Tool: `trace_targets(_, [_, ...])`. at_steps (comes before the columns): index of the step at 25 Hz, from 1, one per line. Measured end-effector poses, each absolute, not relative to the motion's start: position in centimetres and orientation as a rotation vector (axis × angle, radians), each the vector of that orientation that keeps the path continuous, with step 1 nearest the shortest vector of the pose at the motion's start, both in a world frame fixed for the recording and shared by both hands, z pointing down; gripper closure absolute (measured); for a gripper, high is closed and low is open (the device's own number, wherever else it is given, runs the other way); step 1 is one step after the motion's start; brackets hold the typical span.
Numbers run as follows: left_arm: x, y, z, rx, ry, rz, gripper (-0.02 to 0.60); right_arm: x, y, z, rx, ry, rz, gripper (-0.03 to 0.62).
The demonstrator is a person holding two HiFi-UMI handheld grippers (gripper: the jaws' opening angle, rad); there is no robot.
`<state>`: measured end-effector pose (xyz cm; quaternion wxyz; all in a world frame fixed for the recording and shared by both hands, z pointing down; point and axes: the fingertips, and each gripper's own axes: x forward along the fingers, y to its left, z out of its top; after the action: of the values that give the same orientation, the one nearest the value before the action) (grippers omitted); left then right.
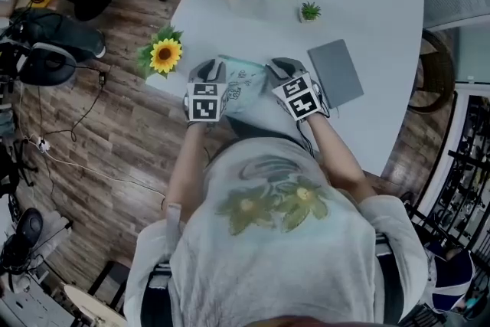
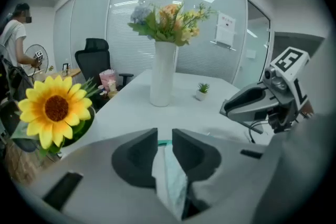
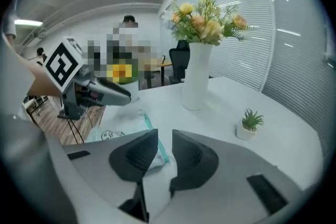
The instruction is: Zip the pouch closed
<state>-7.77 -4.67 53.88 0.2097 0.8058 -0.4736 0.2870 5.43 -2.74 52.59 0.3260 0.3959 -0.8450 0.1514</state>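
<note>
Pouch [image 1: 243, 84] — soft, crumpled pale fabric, green zip edge — sits inside the slightly parted left gripper [image 2: 164, 135]; right gripper [image 3: 165, 137] spread, empty.

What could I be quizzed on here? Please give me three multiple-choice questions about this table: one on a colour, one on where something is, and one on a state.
1. What colour is the tall vase?
A) red B) black C) white

2. Where is the sunflower?
A) in the vase B) by the table's left edge in the head view C) on the floor

3. How do the right gripper's jaws stand?
A) apart, pressing on nothing B) shut on the vase C) shut on the sunflower

Answers:
1 C: the left gripper view shows it plain white.
2 B: the head view shows it at that edge, well apart from the vase.
3 A: the right gripper view shows a gap between them, with the pouch lying beyond.
</note>
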Motion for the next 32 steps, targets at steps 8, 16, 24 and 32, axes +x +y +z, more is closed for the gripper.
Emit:
trace_targets(8, [-5.5, -2.6, 47.5, 2.344, -1.314, 0.617, 0.537, 4.4, -0.8, 47.2, 1.186, -2.358, 0.461, 0.576])
trace_targets(16, [-3.0, -0.2, 42.5, 2.453, -1.267, 0.473, 0.577, 3.1, 1.2, 43.8, 1.232, -2.408, 0.495, 0.577])
trace_targets(24, [-2.5, 1.4, 41.2, 2.470, -1.254, 0.446, 0.577, 2.6, 2.6, 41.0, 1.272, -2.456, 0.464, 0.577])
trace_targets(32, [-2.5, 3.0, 40.6, 2.477, -1.251, 0.426, 0.578, 2.7, 4.2, 40.3, 1.274, -2.471, 0.471, 0.577])
